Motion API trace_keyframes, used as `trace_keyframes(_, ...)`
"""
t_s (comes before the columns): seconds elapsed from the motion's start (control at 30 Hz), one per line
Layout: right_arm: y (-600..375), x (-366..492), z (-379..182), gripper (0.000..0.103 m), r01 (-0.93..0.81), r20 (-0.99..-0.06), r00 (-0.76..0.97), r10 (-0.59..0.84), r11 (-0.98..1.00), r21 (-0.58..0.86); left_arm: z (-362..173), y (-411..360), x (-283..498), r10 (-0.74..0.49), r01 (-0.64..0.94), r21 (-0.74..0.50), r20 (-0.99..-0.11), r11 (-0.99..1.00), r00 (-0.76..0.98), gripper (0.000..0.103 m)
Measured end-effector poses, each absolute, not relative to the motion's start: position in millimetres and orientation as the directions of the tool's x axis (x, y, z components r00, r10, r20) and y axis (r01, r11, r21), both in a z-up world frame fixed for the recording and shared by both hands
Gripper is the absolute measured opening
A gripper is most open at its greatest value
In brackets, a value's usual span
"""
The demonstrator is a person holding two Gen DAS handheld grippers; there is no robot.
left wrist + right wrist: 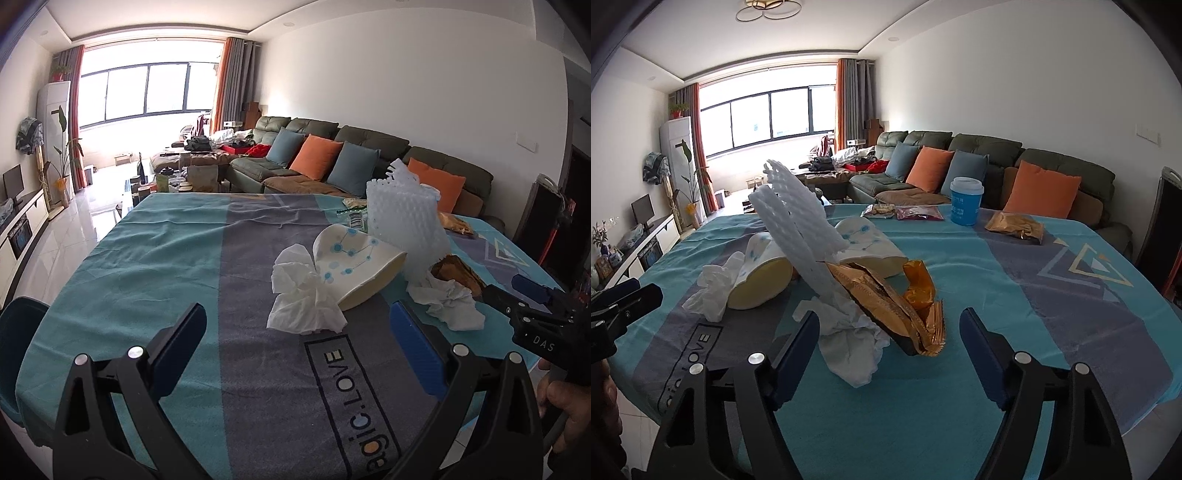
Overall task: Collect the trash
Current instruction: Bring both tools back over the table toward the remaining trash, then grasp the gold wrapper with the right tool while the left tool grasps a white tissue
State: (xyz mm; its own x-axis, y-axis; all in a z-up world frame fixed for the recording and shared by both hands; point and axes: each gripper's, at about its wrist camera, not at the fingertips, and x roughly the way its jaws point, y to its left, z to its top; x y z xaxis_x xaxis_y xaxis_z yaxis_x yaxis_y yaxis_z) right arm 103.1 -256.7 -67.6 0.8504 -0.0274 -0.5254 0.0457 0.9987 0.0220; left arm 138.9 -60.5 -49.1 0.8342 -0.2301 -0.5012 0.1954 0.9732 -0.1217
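On the bench [1052,295], going left to right: a crumpled tissue [713,291], a squashed paper cup [764,273], white foam netting [798,218], another tissue [849,343] and a gold wrapper [894,306]. The left tongs [295,325] are spread and empty; the right tongs [888,328] stand spread around that tissue and wrapper, not pinching.

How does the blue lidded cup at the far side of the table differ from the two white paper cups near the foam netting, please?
The blue lidded cup stands upright with its white lid on, alone at the table's far side. The white paper cups lie on their sides, open and lidless, among tissues and wrappers. The lidded cup is solid blue with print, while the paper cups are white with light blue dot patterns. All of them rest on the same tablecloth.
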Motion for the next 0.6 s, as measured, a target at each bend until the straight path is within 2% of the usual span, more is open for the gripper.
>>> trace_keyframes(0.3, -260.1, 117.6, -78.1, 0.056, 0.043, -0.566, 0.824, -0.031, 0.999, 0.008, -64.6, -71.1, 172.9, -0.247, 0.193, -0.155, -0.563, 0.969, 0.789, 0.098)
trace_keyframes(0.6, -263.0, 123.4, -77.1, 0.025, 0.033, -0.572, 0.82, -0.025, 0.999, 0.003, -71.3, -81.9, 189.5, -0.268, 0.204, -0.173, -0.591, 0.963, 0.761, 0.098)
